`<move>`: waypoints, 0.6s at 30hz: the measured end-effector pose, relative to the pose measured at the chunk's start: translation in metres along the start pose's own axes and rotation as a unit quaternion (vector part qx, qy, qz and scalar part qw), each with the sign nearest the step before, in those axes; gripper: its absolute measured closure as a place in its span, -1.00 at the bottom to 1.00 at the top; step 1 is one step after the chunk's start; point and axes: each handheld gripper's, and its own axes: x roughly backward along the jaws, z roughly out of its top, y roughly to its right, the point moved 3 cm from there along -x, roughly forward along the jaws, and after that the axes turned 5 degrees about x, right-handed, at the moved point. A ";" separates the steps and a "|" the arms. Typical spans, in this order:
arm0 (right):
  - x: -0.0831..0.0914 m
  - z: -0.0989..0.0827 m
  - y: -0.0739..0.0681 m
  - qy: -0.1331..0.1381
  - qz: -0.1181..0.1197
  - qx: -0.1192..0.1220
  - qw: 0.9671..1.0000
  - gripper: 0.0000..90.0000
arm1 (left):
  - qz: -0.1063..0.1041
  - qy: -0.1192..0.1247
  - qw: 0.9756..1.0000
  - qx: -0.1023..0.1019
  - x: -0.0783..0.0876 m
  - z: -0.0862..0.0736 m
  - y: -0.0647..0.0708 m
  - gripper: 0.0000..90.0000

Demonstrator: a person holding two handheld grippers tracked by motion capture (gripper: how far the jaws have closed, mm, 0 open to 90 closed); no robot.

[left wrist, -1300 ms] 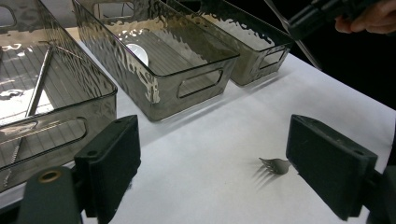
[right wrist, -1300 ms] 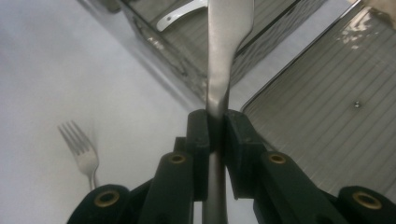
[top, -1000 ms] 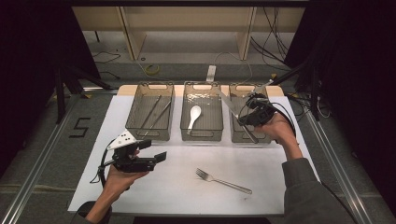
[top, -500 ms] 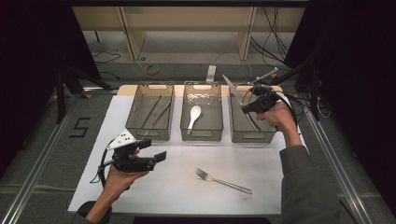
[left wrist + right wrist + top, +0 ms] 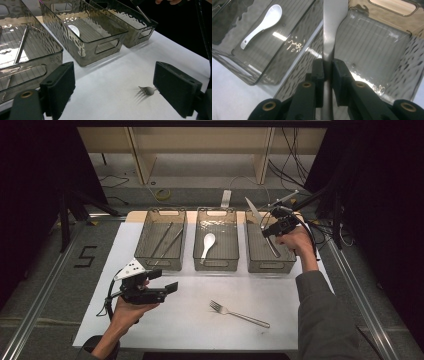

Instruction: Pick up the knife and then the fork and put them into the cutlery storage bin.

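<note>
Low and centre in the high view, the silver metal fork (image 5: 239, 313) lies on the white bench (image 5: 190, 330), waiting. At lower left my left gripper (image 5: 165, 288) idles, jaws wide. At upper right my right gripper (image 5: 266, 231) pinches the steel table knife (image 5: 253, 211) over the rightmost smoky clear plastic bin (image 5: 270, 266), I judge to sort it there.

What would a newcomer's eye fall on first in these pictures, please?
Probably the knife clamped in the right gripper, slanting over the right-hand bin. Next, the white spoon lying in the middle bin, and the fork alone on the white table near the open left gripper.
</note>
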 end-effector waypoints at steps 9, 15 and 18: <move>-0.017 -0.006 0.006 -0.009 -0.006 -0.022 1.000 0.80 | 0.001 0.001 1.000 0.000 0.001 0.000 0.000 -0.62; -0.028 -0.017 0.010 -0.015 -0.009 -0.047 0.999 0.80 | 0.001 0.000 1.000 0.000 0.000 0.000 0.000 -0.62; -0.033 -0.021 0.013 -0.018 -0.009 -0.057 0.998 0.80 | 0.001 0.001 1.000 0.000 0.000 0.000 0.000 -0.62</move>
